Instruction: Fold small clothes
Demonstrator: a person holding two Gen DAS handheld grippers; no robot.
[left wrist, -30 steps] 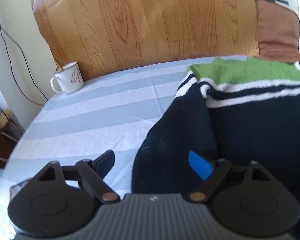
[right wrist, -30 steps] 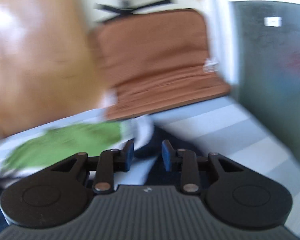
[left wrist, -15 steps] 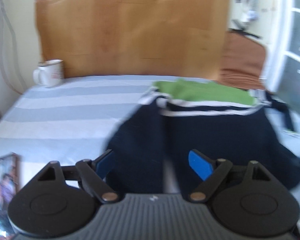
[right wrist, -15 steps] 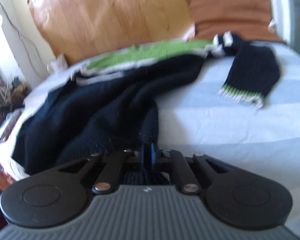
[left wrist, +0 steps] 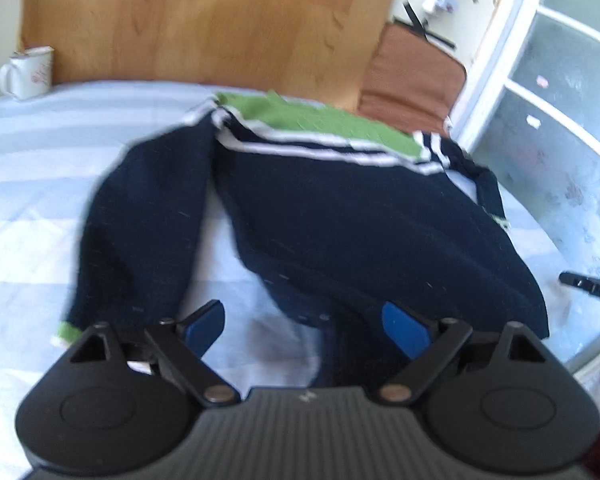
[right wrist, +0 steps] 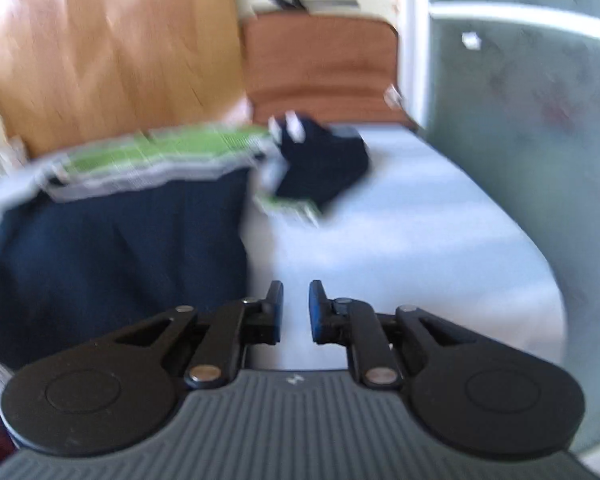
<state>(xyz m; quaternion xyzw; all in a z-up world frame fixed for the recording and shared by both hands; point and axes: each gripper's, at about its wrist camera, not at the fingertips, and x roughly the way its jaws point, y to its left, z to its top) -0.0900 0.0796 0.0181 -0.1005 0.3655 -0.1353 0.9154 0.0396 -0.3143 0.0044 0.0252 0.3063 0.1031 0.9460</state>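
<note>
Your left gripper (left wrist: 303, 322) hangs over the near hem of the navy sweater (left wrist: 364, 216), fingers spread wide with nothing between the blue pads (left wrist: 404, 326). The hem's dark edge lies just ahead of the gap and reaches toward your right-hand finger; pale striped sheet (left wrist: 28, 168) shows ahead of the left-hand finger. No contact visible between pads and knit.

The sweater lies flat on the sheet, green yoke (left wrist: 312, 118) with white stripes at the far end near the wooden board (left wrist: 204, 20). One sleeve (left wrist: 140, 224) runs down the left side toward you, its green cuff (left wrist: 69, 332) just left of the left gripper (partly hidden behind the housing).

Your right gripper (right wrist: 296, 312) sits over bare sheet, right of the sweater body (right wrist: 112, 256). Its fingers stand a narrow gap apart, holding nothing. The body's right edge lies just left of the left-hand finger. The other sleeve (right wrist: 324, 168) is bunched at the far end, well ahead of the fingers, cuff turned toward you (view is motion-blurred).

A white mug (left wrist: 28, 72) stands at the far left corner. A brown cushion (right wrist: 320, 60) sits beyond the far edge.
</note>
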